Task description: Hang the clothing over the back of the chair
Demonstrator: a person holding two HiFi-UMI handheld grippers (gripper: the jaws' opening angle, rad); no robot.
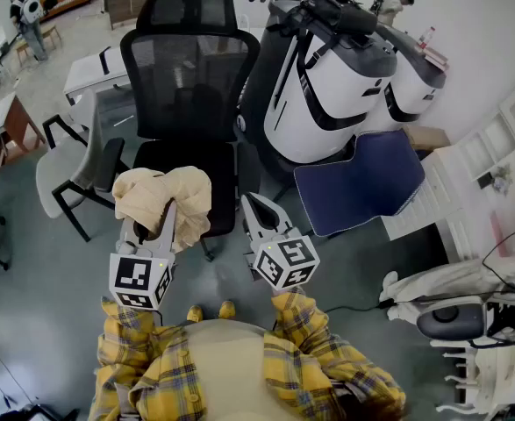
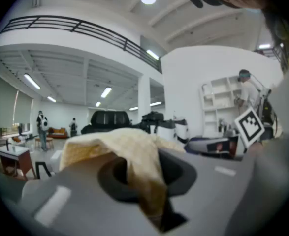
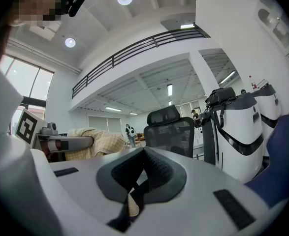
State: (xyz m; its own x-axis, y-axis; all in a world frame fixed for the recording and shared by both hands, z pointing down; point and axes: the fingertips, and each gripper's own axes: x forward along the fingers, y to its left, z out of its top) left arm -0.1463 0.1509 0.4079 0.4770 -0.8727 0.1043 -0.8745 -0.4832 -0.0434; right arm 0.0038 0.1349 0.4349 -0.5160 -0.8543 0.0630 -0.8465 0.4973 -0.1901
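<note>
Clothing (image 1: 162,198), a beige-yellow bundle, bunched up and held in the left gripper (image 1: 149,222), in front of the black mesh office chair (image 1: 191,77) and level with its seat front; not on the chair back. Left gripper view: jaws closed on the clothing (image 2: 129,151), fabric draped over the top of the left gripper (image 2: 149,181) and pinched down into the gap. Right gripper (image 1: 255,204) held just beside the left one, apart from the clothing, pointing toward the chair seat. Right gripper view: jaws of the right gripper (image 3: 142,173) pressed together, nothing between them; chair (image 3: 169,132) ahead, clothing (image 3: 97,144) off to the side. Chair back upright and bare, facing the person. Grey side chair (image 1: 73,160) left of the office chair, two white machines (image 1: 327,86) to its right, dark blue pad (image 1: 362,178) leaning low against them. Yellow plaid sleeves (image 1: 305,323) at the bottom of the head view.
</note>
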